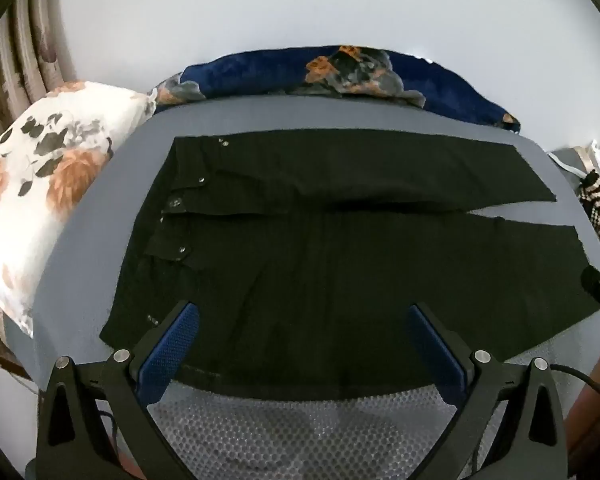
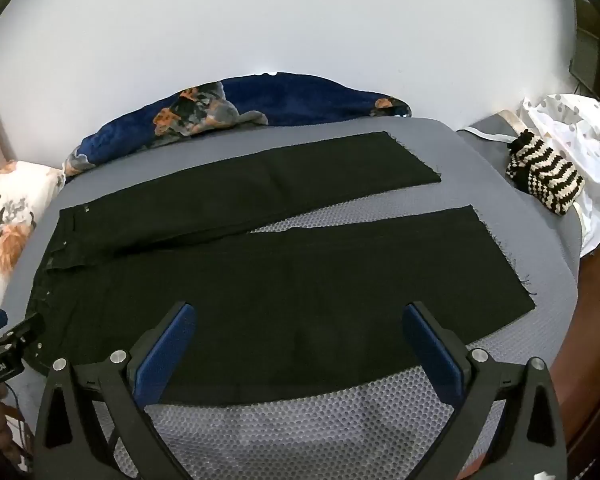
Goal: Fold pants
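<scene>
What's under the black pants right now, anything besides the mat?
The black pants lie flat on the grey dotted mat, which shows at the near edge and in the gap between the legs. Whatever lies beneath the fabric itself is covered; no bulge suggests anything there.

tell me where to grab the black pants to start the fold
Judging by the flat spread, take the near edge of the black pants: left gripper by the waistband, right gripper by the near leg's hem, coming in low from the near side.
</scene>
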Motion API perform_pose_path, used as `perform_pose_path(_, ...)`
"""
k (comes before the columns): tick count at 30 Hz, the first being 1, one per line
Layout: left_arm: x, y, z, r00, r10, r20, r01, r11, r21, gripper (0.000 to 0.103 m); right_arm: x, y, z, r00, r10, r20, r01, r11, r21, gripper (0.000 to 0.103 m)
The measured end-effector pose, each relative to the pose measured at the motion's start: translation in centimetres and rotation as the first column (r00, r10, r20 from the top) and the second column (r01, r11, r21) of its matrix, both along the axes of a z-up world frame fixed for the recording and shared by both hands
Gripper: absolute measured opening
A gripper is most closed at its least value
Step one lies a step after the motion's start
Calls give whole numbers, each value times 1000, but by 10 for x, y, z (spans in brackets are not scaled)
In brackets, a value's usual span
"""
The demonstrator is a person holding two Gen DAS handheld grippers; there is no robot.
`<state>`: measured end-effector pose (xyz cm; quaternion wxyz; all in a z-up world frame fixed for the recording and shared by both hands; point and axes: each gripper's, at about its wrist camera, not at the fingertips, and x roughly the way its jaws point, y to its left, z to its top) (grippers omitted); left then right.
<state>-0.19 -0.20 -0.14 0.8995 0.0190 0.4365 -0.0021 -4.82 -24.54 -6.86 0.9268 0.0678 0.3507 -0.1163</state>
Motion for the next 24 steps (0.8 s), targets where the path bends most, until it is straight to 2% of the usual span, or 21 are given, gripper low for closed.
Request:
perform_pose_path(1, -2, -1, 0, 1000, 2, -1, -2, 1000, 3, 102, 0, 0, 0, 1000, -1, 0, 1, 1000, -1, 103)
perform_pose_path(2, 5, -1, -8, 999, 13, -39, -13, 1000, -7, 102, 0, 0, 0, 1000, -1, 0, 1, 1000, -2, 103)
perform_pose_path(5, 2, 2, -17, 999, 17, -49, -18, 999, -31, 102, 2, 1, -9, 1000, -1, -1, 1, 1000, -1, 103)
perform_pose_path(9, 4, 8, -15, 998, 22, -67, -25, 999, -33, 102, 0, 7, -8, 1000, 11, 10, -11, 1000, -2, 103)
perform_pose_path(24, 3, 9, -16, 998, 25, -64, -26, 999, -22, 102, 5, 16, -11, 999, 42, -4, -42, 999, -15, 103)
